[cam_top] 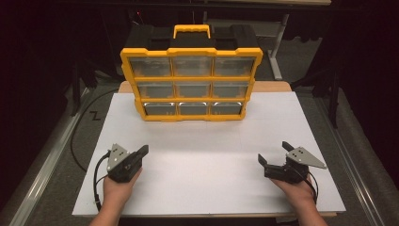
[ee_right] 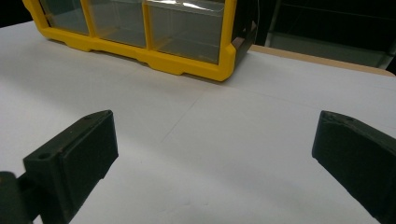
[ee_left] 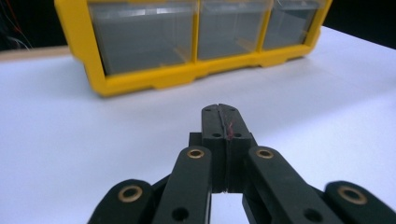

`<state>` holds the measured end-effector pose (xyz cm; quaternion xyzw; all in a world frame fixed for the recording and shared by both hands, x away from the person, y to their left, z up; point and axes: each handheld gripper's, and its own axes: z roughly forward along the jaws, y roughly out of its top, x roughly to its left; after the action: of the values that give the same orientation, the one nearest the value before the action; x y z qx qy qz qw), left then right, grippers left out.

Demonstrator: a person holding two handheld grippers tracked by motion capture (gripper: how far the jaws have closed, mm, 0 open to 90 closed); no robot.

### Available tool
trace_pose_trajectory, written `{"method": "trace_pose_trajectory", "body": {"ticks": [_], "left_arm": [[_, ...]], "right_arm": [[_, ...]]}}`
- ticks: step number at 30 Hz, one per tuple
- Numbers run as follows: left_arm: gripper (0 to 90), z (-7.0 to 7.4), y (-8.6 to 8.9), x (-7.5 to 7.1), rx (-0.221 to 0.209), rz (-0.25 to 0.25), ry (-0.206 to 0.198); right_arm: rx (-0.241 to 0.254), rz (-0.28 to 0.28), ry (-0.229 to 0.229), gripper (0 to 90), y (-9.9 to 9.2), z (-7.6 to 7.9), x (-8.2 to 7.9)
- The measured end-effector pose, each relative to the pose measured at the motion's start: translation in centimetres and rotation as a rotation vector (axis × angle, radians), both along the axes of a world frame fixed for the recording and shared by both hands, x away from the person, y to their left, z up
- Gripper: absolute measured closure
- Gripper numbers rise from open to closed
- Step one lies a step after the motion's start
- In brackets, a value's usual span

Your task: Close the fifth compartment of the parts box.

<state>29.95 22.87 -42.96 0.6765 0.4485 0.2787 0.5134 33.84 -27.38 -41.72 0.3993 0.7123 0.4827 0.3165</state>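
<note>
1. Yellow-framed organizer [cam_top: 190,84] stands upright at the far side of the white board [cam_top: 207,179], nine clear drawers arranged three by three, a yellow carry handle [cam_top: 191,31] on its black top.
2. Left gripper [cam_top: 143,150], held in the person's left hand [cam_top: 117,190], rests on the board at the near left, its tips angled toward the organizer, well apart from it.
3. Seen from the left gripper view, the jaws of the left gripper [ee_left: 224,114] are pressed flat together with nothing between them; the organizer's bottom row of drawers [ee_left: 196,32] stands beyond the tips, bare white board [ee_left: 93,130] in between.
4. Right gripper [cam_top: 273,153], held in the right hand [cam_top: 299,193], sits at the near right of the board, pointing inward and away from the person.
5. From the right gripper view, the right gripper [ee_right: 210,140] has its jaws spread wide, one pad [ee_right: 84,149] at the lower left and the other at the far right, with nothing but board [ee_right: 210,177] between them.
6. Ahead of those spread fingers and to their left, the organizer's right-hand lower corner [ee_right: 219,60] stands on the board, clear of both pads.
7. A grey three-cornered plate [cam_top: 308,157] tops the right gripper; a black cable [cam_top: 96,181] loops from the left one beside the wrist.
</note>
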Motion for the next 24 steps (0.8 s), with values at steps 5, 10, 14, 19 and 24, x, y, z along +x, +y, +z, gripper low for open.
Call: {"method": "trace_pose_trajectory", "body": {"ticks": [5,10,14,19,24], "left_arm": [[89.7,0.0,1.3,0.1,-0.037,0.036,-0.01],[89.3,-0.2,1.3,0.2,-0.02,0.026,-0.021],[81.5,-0.3,0.9,0.1,-0.005,0.01,-0.019],[63.8,-0.3,0.9,0.2,-0.013,0.01,-0.01],[47.1,-0.4,0.9,0.3,-0.002,0.021,0.004]], "right_arm": [[-0.004,-0.003,0.01,1.7,0.2,-0.2,0.2],[-0.003,-0.013,0.016,1.7,0.2,-0.2,0.1],[0.008,-0.018,0.023,1.7,0.0,-0.3,-0.1],[0.019,-0.023,0.026,1.7,-0.3,-0.3,0.1],[0.022,-0.021,0.021,1.7,-0.4,-0.2,0.0]]}}
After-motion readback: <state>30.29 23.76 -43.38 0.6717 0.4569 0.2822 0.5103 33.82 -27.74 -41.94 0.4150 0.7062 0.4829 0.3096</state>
